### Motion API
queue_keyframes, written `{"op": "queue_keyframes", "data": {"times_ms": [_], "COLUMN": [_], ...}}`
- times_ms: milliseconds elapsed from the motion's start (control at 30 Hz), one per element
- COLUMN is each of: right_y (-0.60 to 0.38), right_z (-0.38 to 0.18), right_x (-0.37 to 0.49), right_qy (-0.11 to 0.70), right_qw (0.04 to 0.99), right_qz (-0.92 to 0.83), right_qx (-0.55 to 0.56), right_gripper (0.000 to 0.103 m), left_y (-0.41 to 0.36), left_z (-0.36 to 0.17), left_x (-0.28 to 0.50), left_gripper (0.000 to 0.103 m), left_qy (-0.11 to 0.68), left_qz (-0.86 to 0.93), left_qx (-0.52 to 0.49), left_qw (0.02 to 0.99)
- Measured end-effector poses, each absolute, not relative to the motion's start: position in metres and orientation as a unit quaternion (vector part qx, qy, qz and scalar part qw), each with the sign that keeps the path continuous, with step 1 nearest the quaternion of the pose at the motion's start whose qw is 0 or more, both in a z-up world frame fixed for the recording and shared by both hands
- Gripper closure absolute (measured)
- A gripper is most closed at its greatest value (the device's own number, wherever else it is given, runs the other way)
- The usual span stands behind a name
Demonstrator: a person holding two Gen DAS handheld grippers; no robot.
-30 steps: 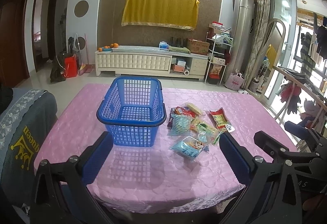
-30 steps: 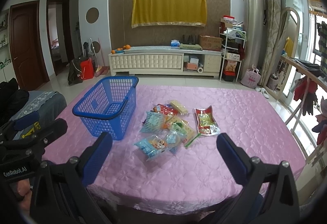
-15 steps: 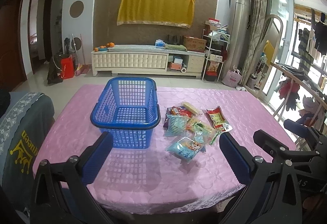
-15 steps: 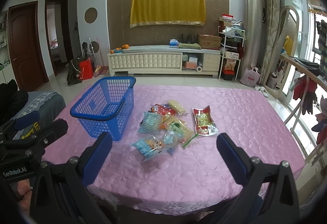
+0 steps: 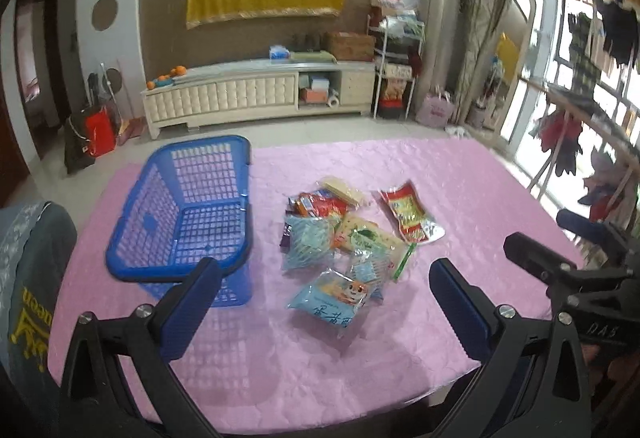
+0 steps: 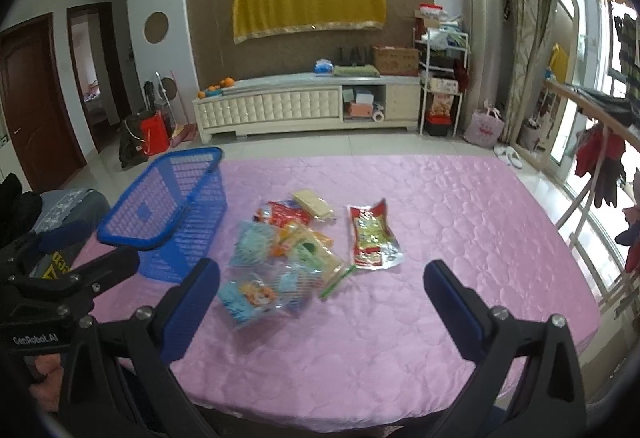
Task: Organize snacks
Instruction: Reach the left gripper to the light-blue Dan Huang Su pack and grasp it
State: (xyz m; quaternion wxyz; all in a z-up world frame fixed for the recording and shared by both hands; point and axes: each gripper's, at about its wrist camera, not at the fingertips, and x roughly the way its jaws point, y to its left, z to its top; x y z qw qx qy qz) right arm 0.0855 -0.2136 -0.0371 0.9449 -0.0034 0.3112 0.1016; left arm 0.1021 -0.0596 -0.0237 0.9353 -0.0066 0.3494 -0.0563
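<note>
An empty blue plastic basket (image 5: pixel 188 214) stands on the left of a pink-covered table (image 5: pixel 460 190); it also shows in the right wrist view (image 6: pixel 168 206). Right of it lies a pile of snack packets (image 5: pixel 340 234), with a light-blue packet (image 5: pixel 340 296) nearest me and a red packet (image 5: pixel 410 214) apart on the right. The same pile (image 6: pixel 288 238) and red packet (image 6: pixel 372 236) show in the right wrist view. My left gripper (image 5: pixel 324 278) is open and empty, above the near table edge. My right gripper (image 6: pixel 320 280) is open and empty, just right of it.
A grey cushioned seat (image 5: pixel 28 278) sits at the table's left. Beyond the table are a white TV cabinet (image 6: pixel 304 110), a metal shelf rack (image 6: pixel 440 78) and a clothes rail (image 6: pixel 592 110) by the right windows. The table's near edge (image 6: pixel 340 406) is below my fingers.
Both grippers have moved forward and tilted down over the table; the snacks and basket look closer. The left view has swung right toward the snack pile. Nothing was grasped.
</note>
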Motion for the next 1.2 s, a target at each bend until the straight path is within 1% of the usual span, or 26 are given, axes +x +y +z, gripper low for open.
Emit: {"op": "queue_keyframes", "data": {"times_ms": [133, 367, 533, 767, 1033, 1067, 1100, 1167, 1200], "right_y": [-0.222, -0.227, -0.234, -0.237, -0.233, -0.231, -0.23, -0.228, -0.227], "right_z": [-0.058, -0.105, -0.139, -0.172, -0.19, -0.191, -0.192, -0.193, -0.192], "right_x": [0.107, 0.134, 0.151, 0.168, 0.181, 0.182, 0.184, 0.186, 0.187], "right_qy": [0.34, 0.399, 0.441, 0.478, 0.496, 0.501, 0.502, 0.505, 0.506], "right_qw": [0.935, 0.91, 0.891, 0.871, 0.86, 0.857, 0.856, 0.854, 0.853], "right_qz": [0.104, 0.114, 0.11, 0.108, 0.119, 0.12, 0.121, 0.123, 0.126], "right_qx": [-0.004, -0.004, 0.009, 0.018, 0.023, 0.024, 0.025, 0.028, 0.029], "right_gripper": [0.0, 0.001, 0.001, 0.002, 0.003, 0.003, 0.003, 0.004, 0.005], "left_y": [-0.071, -0.088, -0.094, -0.103, -0.095, -0.092, -0.09, -0.087, -0.087], "left_z": [-0.044, -0.095, -0.13, -0.162, -0.191, -0.193, -0.195, -0.199, -0.199], "left_x": [0.122, 0.157, 0.182, 0.207, 0.227, 0.229, 0.231, 0.232, 0.231], "left_gripper": [0.0, 0.0, 0.0, 0.0, 0.0, 0.0, 0.002, 0.011, 0.017], "left_qy": [0.379, 0.453, 0.488, 0.51, 0.535, 0.536, 0.541, 0.55, 0.551], "left_qz": [-0.063, -0.102, -0.103, -0.12, -0.136, -0.139, -0.145, -0.153, -0.159], "left_qx": [0.01, 0.034, 0.065, 0.107, 0.132, 0.123, 0.11, 0.093, 0.086], "left_qw": [0.923, 0.885, 0.864, 0.845, 0.824, 0.823, 0.821, 0.816, 0.815]}}
